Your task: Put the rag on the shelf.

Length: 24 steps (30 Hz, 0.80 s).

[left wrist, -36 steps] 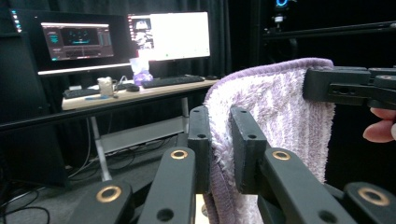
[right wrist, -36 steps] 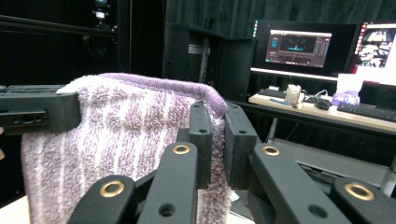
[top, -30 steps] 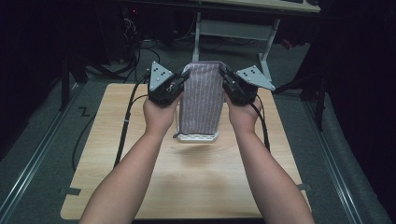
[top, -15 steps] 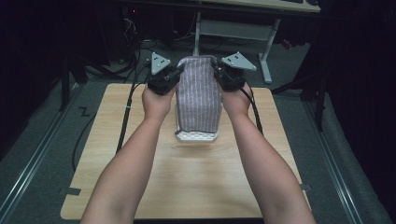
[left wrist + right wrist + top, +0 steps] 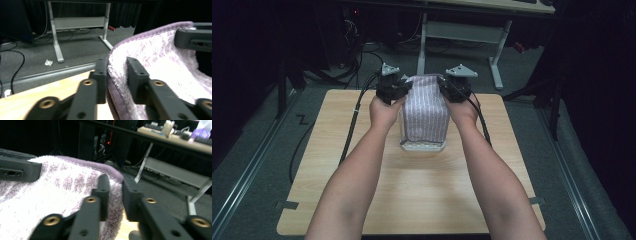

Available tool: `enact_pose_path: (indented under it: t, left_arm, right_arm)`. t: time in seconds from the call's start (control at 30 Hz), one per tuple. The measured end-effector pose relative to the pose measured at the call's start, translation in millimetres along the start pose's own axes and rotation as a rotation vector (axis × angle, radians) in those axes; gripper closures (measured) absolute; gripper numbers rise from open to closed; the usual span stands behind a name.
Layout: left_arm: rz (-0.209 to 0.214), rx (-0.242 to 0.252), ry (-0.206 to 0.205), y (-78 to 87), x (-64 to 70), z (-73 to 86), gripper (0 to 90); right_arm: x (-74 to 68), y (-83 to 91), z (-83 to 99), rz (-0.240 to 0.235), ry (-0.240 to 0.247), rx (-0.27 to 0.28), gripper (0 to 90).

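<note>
The room is dark, with grey carpet and black cables trailing over it, and a white-legged desk (image 5: 462,30) standing beyond the work area. In front of it sits the light wooden table (image 5: 362,175), bare apart from the work in hand.

The striped purple-and-white towel (image 5: 426,107) is held up over the far middle of the table, hanging as a narrow folded panel. Its lower end lies on the tabletop, where a paler layer shows under the fold. It looks soft, fluffy and light, so it should drape and sag wherever it is unsupported; it is not fragile and its pile should resist slipping. The hemmed corners of the top edge seem the best places to take hold, since the stitched border gives the tongs something firm to bite.

The left tongs (image 5: 116,75) are nearly shut, pinching the towel's hemmed edge between the two black jaws at the upper left corner. The right tongs (image 5: 115,195) are likewise clamped on the edge at the upper right corner, the jaws narrowed down to the thickness of the cloth. In the high view both sit level with each other at the towel's top, keeping it stretched between them.
</note>
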<state>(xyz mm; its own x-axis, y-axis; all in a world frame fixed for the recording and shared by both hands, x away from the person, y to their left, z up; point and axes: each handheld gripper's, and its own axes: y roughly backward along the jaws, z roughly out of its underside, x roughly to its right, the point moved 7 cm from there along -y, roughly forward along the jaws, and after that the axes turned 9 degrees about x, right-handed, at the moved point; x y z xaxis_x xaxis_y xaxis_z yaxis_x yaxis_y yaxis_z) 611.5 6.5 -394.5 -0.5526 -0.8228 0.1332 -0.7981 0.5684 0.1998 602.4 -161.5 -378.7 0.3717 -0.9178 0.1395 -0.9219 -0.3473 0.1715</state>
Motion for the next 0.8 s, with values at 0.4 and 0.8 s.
enact_pose_path:
  t: [0.4,0.8]
  left_arm:
    - [-0.015,0.04,-0.031,7.4,-3.6,-5.6,60.8]
    - [-0.025,0.054,-0.08,31.2,4.0,-3.1,60.2]
  right_arm:
    - [2.3,5.8,-0.2,-0.025,0.011,-0.006,60.8]
    - [2.0,21.7,6.6,-0.036,0.004,0.0,61.4]
